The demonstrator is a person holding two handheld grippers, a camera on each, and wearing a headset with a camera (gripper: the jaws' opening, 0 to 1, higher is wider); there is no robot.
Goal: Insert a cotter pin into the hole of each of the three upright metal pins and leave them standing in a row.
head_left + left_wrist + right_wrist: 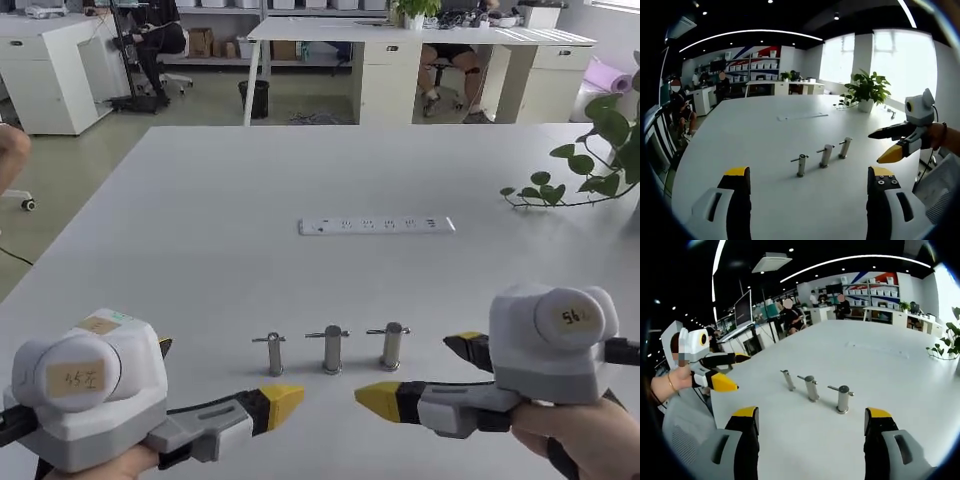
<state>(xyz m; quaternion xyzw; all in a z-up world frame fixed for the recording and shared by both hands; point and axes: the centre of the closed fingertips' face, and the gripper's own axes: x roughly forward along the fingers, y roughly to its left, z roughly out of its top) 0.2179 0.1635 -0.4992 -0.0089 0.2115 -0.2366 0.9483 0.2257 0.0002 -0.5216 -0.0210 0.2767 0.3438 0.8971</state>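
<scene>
Steel pins (330,350) stand in a row on the bench (300,170), just ahead of and between the left tool (222,375) and right tool (418,366), both spread and empty. Cotter pins (327,333) jut sideways through their tops; a careless jaw sweep could snag one and topple its pin.

Three short, grey metal pins stood upright in a row on the white counter (200,250), near its front edge. In the head view the row ran from left to right: the left pin (275,357), the middle pin (332,352) and the right pin (391,347). They stood near each other with small gaps between them, none touching. Each had a thin cotter pin (327,332) through its top, lying level and sticking out on both sides.
</scene>
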